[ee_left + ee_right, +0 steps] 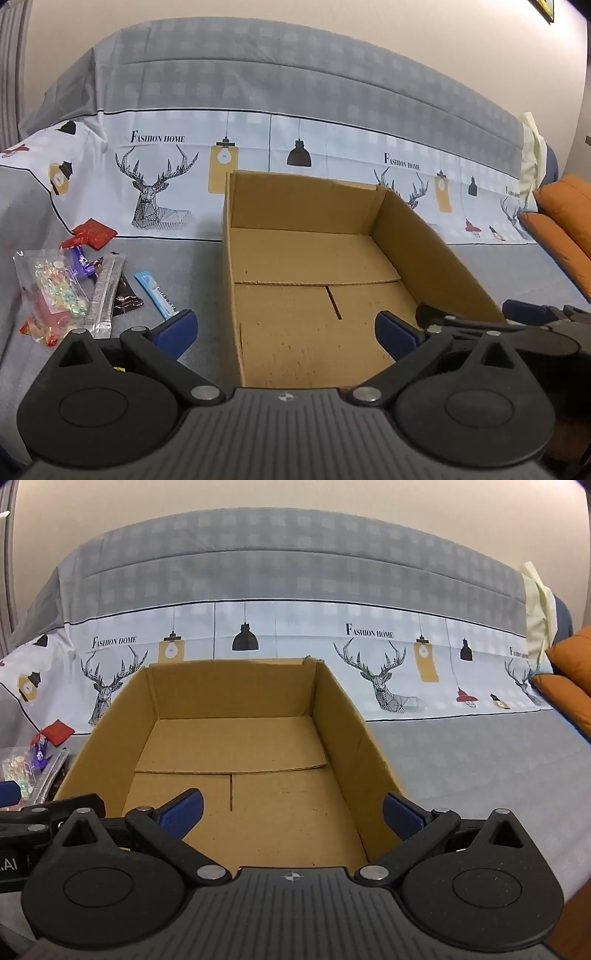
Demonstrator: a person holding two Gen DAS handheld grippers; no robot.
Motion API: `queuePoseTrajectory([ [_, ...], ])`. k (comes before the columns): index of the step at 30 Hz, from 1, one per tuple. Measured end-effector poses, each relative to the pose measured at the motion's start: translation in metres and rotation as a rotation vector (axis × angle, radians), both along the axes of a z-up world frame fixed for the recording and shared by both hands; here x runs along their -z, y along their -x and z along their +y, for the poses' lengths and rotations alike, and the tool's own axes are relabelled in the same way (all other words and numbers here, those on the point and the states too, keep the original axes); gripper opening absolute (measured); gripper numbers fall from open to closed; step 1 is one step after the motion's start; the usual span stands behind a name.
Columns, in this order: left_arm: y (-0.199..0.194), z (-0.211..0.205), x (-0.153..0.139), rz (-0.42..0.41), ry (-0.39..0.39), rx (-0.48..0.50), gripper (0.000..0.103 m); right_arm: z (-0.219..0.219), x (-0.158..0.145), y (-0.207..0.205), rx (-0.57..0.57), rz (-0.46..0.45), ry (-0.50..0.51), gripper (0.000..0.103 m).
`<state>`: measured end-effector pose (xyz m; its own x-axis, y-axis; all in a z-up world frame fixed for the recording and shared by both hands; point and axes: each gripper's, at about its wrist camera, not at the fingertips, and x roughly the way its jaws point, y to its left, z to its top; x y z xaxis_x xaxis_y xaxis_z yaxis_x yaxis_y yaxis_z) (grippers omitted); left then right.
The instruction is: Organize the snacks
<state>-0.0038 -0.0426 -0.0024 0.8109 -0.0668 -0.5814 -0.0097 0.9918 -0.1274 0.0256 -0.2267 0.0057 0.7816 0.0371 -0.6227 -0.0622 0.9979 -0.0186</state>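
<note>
Deer-print sofa cover [258, 155], probably orange cushions [569, 221]

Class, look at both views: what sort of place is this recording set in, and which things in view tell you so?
Probably a home living room. A sofa under a printed cover reading "Fashion Home", orange cushions at its right end, and an empty cardboard box with loose snacks beside it on the seat.
</note>
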Motion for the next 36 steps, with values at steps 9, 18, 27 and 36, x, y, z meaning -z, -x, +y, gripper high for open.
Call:
queuePoseTrajectory([
  [9, 0.000, -0.001, 0.001, 0.000, 0.002, 0.008, 0.102, 0.008, 0.001, 0.000, 0.004, 0.014, 0.018, 0.103],
  [18, 0.000, 0.000, 0.000, -0.001, 0.009, 0.005, 0.102, 0.004, -0.002, 0.001, 0.007, -0.023, 0.012, 0.097],
  [27, 0.001, -0.002, -0.002, -0.001, 0.012, 0.008, 0.102, 0.007, -0.002, 0.003, -0.005, -0.047, 0.009, 0.085],
  [36, 0.000, 0.000, -0.006, -0.005, 0.026, 0.006, 0.102, 0.008, -0.002, 0.004, -0.017, -0.054, -0.025, 0.080],
])
